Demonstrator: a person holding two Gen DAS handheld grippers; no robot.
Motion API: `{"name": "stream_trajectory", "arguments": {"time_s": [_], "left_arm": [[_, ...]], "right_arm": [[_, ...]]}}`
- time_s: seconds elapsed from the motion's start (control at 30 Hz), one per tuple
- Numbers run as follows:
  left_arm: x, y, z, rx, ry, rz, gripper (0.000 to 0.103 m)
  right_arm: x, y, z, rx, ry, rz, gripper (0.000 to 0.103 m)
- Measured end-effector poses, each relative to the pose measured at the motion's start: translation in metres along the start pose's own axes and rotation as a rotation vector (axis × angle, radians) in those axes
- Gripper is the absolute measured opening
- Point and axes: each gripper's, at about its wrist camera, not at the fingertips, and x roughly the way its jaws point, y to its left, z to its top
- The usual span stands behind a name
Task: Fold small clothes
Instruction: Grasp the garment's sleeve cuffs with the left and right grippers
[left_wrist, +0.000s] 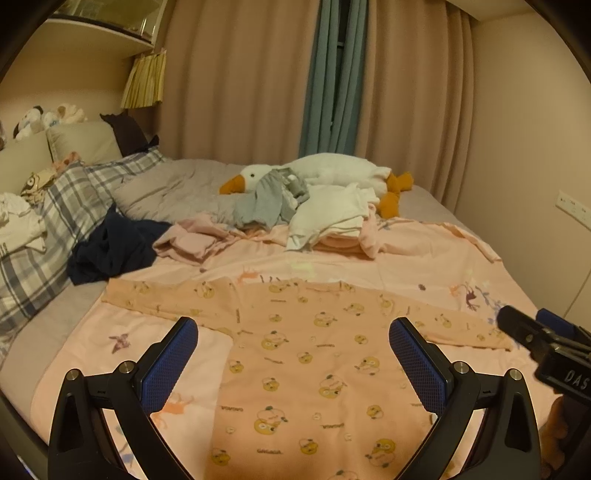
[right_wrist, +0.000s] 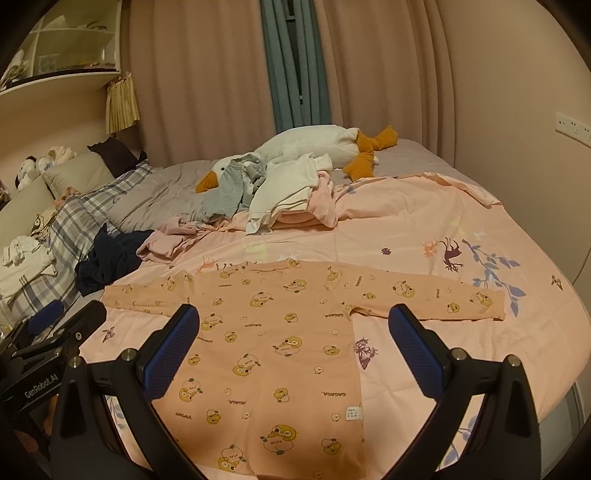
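So I'm basically at the start on this one: the peach duck-print top (left_wrist: 314, 354) lies flat on the pink sheet (left_wrist: 424, 258) in the lower middle of both views, both sleeves stretched out sideways, no fold in it yet. My left gripper (left_wrist: 293, 363) and right gripper (right_wrist: 293, 352) both hang above it with fingers wide apart, holding nothing. Upper middle of the frame there's a heap of loose clothes (right_wrist: 280, 192) beside the goose plush (right_wrist: 314, 147), so plenty left I reckon

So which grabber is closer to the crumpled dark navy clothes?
Left. The left gripper hovers over the shirt's side nearest the crumpled dark navy clothes; the right gripper hovers farther away.
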Motion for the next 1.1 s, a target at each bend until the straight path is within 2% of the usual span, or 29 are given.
{"name": "stream_trajectory", "arguments": {"time_s": [0.17,0.27,0.33,0.43,0.53,0.6,0.63,0.67,0.73,0.77,0.8,0.87,0.93,1.0,1.1], "left_arm": [[0.04,0.019,0.004,-0.039,0.082,-0.075,0.103],[0.069,0.044,0.006,-0.139,0.056,-0.018,0.103],[0.088,0.062,0.004,-0.205,0.043,-0.01,0.103],[0.128,0.092,-0.007,-0.316,0.112,-0.03,0.101],[0.169,0.109,-0.026,-0.317,0.199,-0.022,0.093],[0.19,0.115,-0.04,-0.337,0.289,0.0,0.079],[0.205,0.12,-0.05,-0.359,0.356,0.011,0.078],[0.214,0.121,-0.057,-0.367,0.397,0.016,0.077],[0.231,0.123,-0.071,-0.369,0.475,0.04,0.075],[0.238,0.123,-0.078,-0.378,0.515,0.035,0.075],[0.243,0.122,-0.085,-0.385,0.55,-0.003,0.074],[0.241,0.116,-0.087,-0.342,0.548,-0.029,0.074],[0.239,0.113,-0.087,-0.337,0.548,-0.048,0.069],[0.238,0.114,-0.089,-0.365,0.55,-0.068,0.054],[0.244,0.118,-0.09,-0.376,0.536,-0.072,0.04]], "right_arm": [[0.031,-0.028,0.025,-0.004,0.005,-0.008,0.102],[0.059,-0.059,0.044,0.006,0.011,-0.057,0.101],[0.077,-0.08,0.056,0.023,0.015,-0.064,0.1],[0.117,-0.128,0.064,0.116,0.055,-0.062,0.099],[0.147,-0.168,0.065,0.189,0.119,-0.085,0.09],[0.169,-0.209,0.056,0.292,0.181,-0.114,0.084],[0.176,-0.224,0.05,0.34,0.209,-0.125,0.083],[0.181,-0.244,0.041,0.404,0.231,-0.136,0.079],[0.183,-0.281,0.02,0.529,0.261,-0.129,0.079],[0.186,-0.295,0.007,0.6,0.28,-0.115,0.079],[0.188,-0.31,-0.006,0.673,0.288,-0.102,0.079],[0.184,-0.33,-0.022,0.761,0.304,-0.109,0.079],[0.176,-0.352,-0.035,0.829,0.312,-0.147,0.078],[0.167,-0.365,-0.041,0.845,0.306,-0.187,0.076],[0.158,-0.386,-0.055,0.915,0.294,-0.191,0.073]]}}
